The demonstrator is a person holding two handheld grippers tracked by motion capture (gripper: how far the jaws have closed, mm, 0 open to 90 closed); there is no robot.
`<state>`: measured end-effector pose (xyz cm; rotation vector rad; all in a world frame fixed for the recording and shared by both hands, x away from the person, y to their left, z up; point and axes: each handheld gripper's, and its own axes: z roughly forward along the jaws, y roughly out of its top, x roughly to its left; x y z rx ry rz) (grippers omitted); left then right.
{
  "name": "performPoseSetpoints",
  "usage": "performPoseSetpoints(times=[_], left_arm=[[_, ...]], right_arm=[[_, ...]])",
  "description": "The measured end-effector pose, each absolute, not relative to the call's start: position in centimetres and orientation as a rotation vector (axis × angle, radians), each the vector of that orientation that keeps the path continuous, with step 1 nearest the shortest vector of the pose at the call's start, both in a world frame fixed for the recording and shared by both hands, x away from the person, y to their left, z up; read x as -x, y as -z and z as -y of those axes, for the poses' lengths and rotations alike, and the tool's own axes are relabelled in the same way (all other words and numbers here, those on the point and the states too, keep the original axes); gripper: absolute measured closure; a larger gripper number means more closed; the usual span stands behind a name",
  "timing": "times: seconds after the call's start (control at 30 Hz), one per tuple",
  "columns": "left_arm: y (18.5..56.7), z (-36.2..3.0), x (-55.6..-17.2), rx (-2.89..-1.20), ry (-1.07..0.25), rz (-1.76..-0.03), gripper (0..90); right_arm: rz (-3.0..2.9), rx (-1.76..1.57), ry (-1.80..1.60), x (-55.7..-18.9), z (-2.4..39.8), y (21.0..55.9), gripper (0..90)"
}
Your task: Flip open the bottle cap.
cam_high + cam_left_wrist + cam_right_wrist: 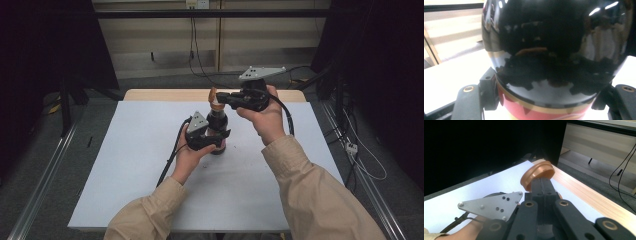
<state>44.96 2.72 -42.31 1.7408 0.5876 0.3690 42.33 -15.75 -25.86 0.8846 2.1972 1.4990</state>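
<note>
Copper cap (537,175) pinched by right hand-held gripper (220,98); left hand-held gripper (216,137) clamps bottle (217,121) mid-table.

Lab: black curtains (45,45), floor rails (40,180), cables (367,165).

My high view looks forward and down from above the near side of the surface (125,175), far enough to take in its whole top. My left claw view sits very close against the dark bottle (554,50), facing level across the surface. My right claw view looks along its closed jaws past the copper cap (537,175) towards the far edge. All three views share the bottle area; the right claw view also catches the left claw's grey plate (491,205).
</note>
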Motion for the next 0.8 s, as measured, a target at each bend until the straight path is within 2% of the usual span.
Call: performPoseSetpoints(times=[0.8], left_arm=[[42.31,-2.81,-45.01,-1.736,-0.360,-0.598,28.7]], right_arm=[[-2.183,-0.884,-1.521,-42.00,15.91,26.10,90.0]])
